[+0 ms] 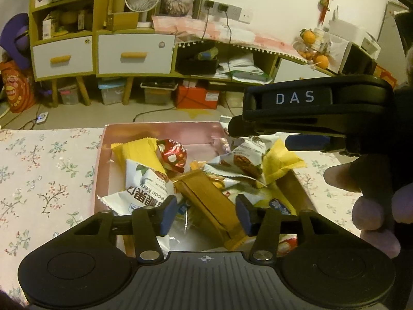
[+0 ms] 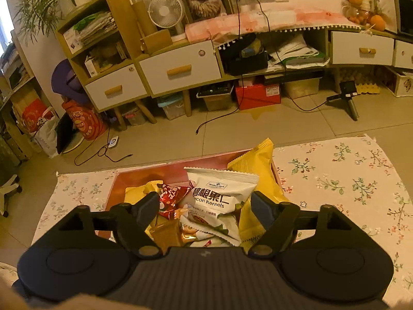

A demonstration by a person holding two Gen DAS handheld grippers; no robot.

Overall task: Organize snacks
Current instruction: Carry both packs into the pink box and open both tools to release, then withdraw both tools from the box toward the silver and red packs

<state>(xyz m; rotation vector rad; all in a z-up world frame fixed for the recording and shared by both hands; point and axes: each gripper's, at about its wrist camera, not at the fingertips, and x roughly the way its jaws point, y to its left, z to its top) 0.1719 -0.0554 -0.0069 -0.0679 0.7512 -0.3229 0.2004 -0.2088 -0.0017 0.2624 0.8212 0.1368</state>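
Closest to the left wrist lens, the left gripper (image 1: 206, 213) hangs over the pink box (image 1: 103, 152) with its jaws partly spread; a gold wrapper (image 1: 206, 201) lies between the blue pads, and neither pad appears to press on it. That wrapper's lower end is cut off behind the gripper body. Just left of it inside the box lies a white packet (image 1: 144, 188) whose print reads upside down, only "ecan ker" being legible. Farther in the box sit a red and white sweet wrapper (image 1: 173, 156) and yellow packets (image 1: 140, 152), their lettering too small to read. Above the box's right side the right gripper (image 1: 281, 131) reaches in from the right, marked "DAS", with the person's fingers (image 1: 371, 211) blurred beside it.

From the right wrist view, the right gripper (image 2: 205, 208) stands with jaws wide and empty over the same box (image 2: 144, 175). Between its fingers a white packet (image 2: 219, 199) reads "Pecan Kernels" under Chinese characters, the first letter half hidden. Beyond the box, the floral cloth (image 2: 348, 175) runs out of frame.
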